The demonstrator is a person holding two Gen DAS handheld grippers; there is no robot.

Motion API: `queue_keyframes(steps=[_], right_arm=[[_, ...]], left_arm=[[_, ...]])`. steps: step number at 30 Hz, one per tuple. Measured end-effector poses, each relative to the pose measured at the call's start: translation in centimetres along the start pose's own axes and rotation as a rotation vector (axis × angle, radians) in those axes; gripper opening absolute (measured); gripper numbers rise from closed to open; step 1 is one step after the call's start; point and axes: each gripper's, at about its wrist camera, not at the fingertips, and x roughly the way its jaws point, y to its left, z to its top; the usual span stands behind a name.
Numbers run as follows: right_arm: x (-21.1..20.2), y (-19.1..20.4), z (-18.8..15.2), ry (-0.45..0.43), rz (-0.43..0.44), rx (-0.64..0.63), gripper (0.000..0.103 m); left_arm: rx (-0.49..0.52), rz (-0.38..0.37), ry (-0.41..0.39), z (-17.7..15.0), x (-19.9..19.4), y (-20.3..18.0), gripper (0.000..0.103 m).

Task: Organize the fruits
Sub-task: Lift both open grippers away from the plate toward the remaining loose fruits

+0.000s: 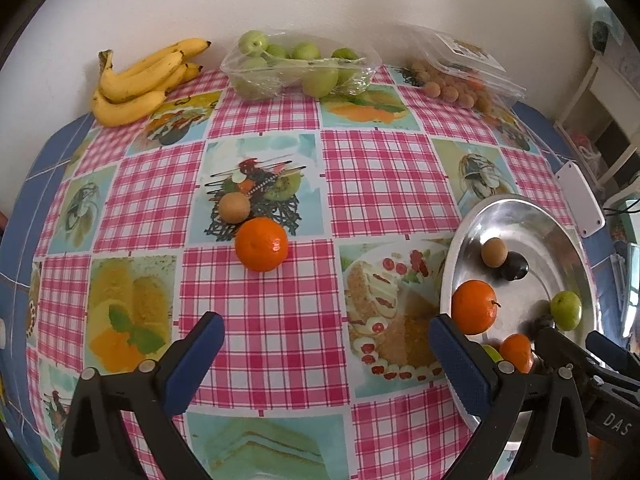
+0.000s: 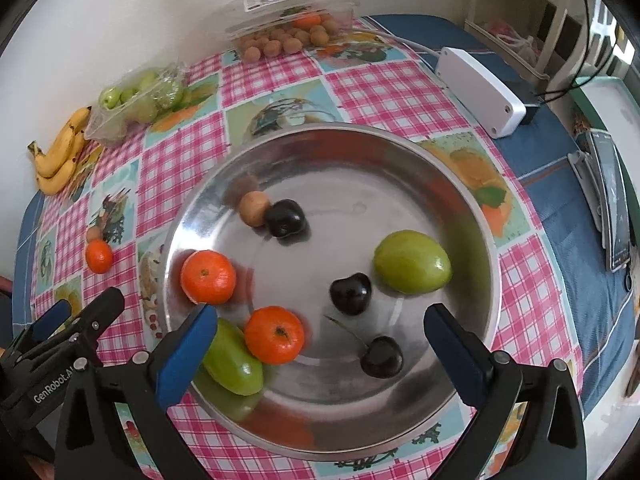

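A steel plate (image 2: 352,184) holds two tangerines (image 2: 208,277), two green fruits (image 2: 412,262), three dark cherries (image 2: 351,294) and a small brown fruit (image 2: 254,208). My right gripper (image 2: 320,316) hangs open over the plate's near side with nothing between its fingers. On the cloth left of the plate lie a loose tangerine (image 1: 261,244) and, touching it, a small brown fruit (image 1: 234,208). My left gripper (image 1: 324,328) stands open and empty, short of that tangerine. The plate (image 1: 520,220) shows at the right of the left wrist view, with my right gripper (image 1: 576,344) over it.
Against the wall lie bananas (image 1: 136,80), a clear bag of green fruits (image 1: 296,66) and a clear box of small brown fruits (image 1: 460,76). A white power box (image 2: 480,88) and a device on a stand (image 2: 608,200) sit right of the plate. The table carries a checked cloth (image 1: 372,176).
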Motion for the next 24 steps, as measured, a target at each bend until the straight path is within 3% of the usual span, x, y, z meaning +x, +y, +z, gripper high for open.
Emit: queue_keyframes(steps=[11, 24], right_arm=[[-0.6, 3.5, -0.6, -0.018, 0.042, -0.092, 0.103], [-1.0, 9.1, -1.8, -0.042, 0.083, -0.215, 0.103]], left_arm=[[-0.137, 0.084, -0.011, -0.4, -0.6, 7.5, 0.103], [-0.259, 0.087, -0.04, -0.1, -1.7, 13.8, 0.103]])
